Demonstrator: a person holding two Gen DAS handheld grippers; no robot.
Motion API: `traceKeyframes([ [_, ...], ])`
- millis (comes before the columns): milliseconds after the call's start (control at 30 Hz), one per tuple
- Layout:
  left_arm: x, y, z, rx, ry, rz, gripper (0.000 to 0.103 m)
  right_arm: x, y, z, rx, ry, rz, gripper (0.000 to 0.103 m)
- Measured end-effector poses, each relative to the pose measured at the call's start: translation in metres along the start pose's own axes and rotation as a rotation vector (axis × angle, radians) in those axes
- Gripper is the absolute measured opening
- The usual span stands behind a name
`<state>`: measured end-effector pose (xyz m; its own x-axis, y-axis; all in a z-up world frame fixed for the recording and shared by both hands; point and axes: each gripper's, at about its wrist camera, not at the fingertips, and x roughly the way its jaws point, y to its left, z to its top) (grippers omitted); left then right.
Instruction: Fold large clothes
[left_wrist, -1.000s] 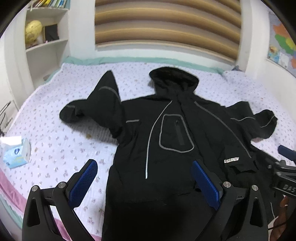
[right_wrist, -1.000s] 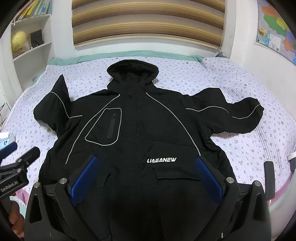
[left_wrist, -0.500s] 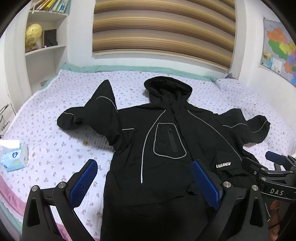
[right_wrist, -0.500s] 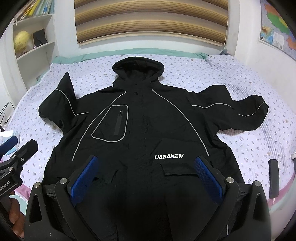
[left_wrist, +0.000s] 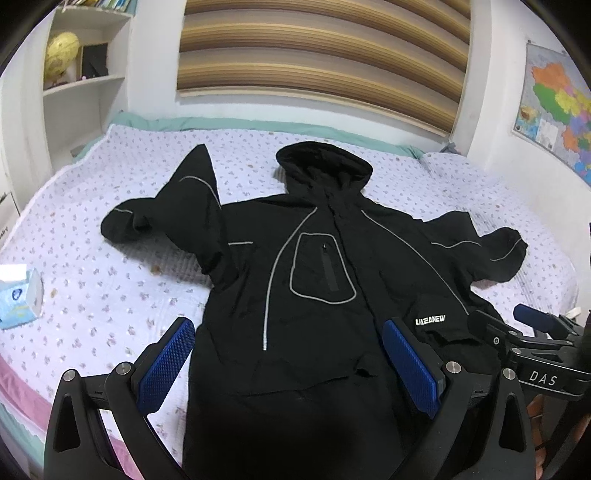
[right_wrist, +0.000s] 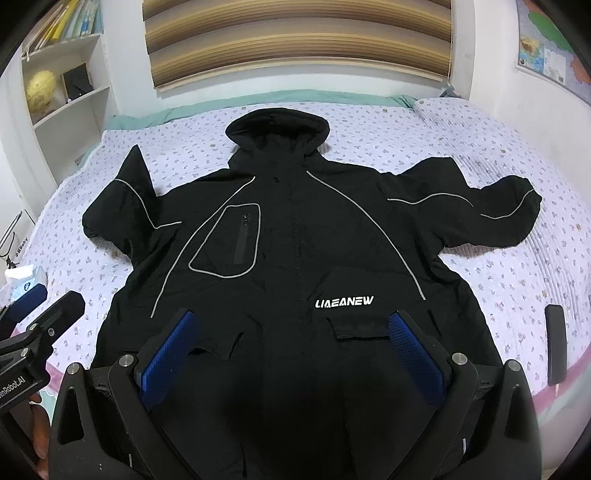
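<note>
Black hooded jacket (right_wrist: 295, 229) lies front-up and spread flat on the bed (right_wrist: 498, 280), hood (right_wrist: 277, 125) toward the headboard wall, hem toward the cameras. Grey piping runs from collar down both chest panels; piped chest pocket (right_wrist: 229, 240) with a vertical zip on the viewer's left; white lettering "LIAEANEW" (right_wrist: 344, 302) above a flap pocket on the viewer's right. Viewer's-left sleeve (left_wrist: 177, 210) is bent, elbow peaked up toward the headboard, cuff lying out to the left. Viewer's-right sleeve (right_wrist: 480, 206) extends outward, cuff curled down. Bedcover is pale lilac with a small floral print, teal edging at the far side. Left gripper (left_wrist: 288, 358) held above the lower left part of the jacket, jaws wide apart, blue pads (left_wrist: 166, 362) clear of the cloth, nothing between them. Right gripper (right_wrist: 291, 350) held above the hem near the middle, jaws likewise spread wide, empty; its pads (right_wrist: 413, 350) frame the flap pocket area. Each gripper shows at the edge of the other's view. Tissue box (left_wrist: 20, 299) on the bed's left edge, well apart from the jacket. Dark slim object (right_wrist: 556, 343), phone-like, on the bed's right edge. Shelf (right_wrist: 66, 92) at left with a yellow globe (right_wrist: 42, 90); striped blind (right_wrist: 295, 40) on the far wall; map (left_wrist: 554, 110) on the right wall.
</note>
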<state>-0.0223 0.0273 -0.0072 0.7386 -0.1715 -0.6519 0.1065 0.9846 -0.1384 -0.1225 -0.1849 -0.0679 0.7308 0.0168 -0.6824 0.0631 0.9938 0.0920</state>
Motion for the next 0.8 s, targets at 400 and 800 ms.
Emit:
traceKeyframes([
  [400, 0.003, -0.029, 0.001, 0.049, 0.015, 0.017, 0.101, 0.002, -0.023, -0.003, 0.042, 0.0, 0.023, 0.103],
  [800, 0.036, -0.141, 0.037, 0.181, 0.086, -0.165, 0.101, -0.004, -0.118, 0.017, 0.128, -0.121, -0.019, 0.103],
])
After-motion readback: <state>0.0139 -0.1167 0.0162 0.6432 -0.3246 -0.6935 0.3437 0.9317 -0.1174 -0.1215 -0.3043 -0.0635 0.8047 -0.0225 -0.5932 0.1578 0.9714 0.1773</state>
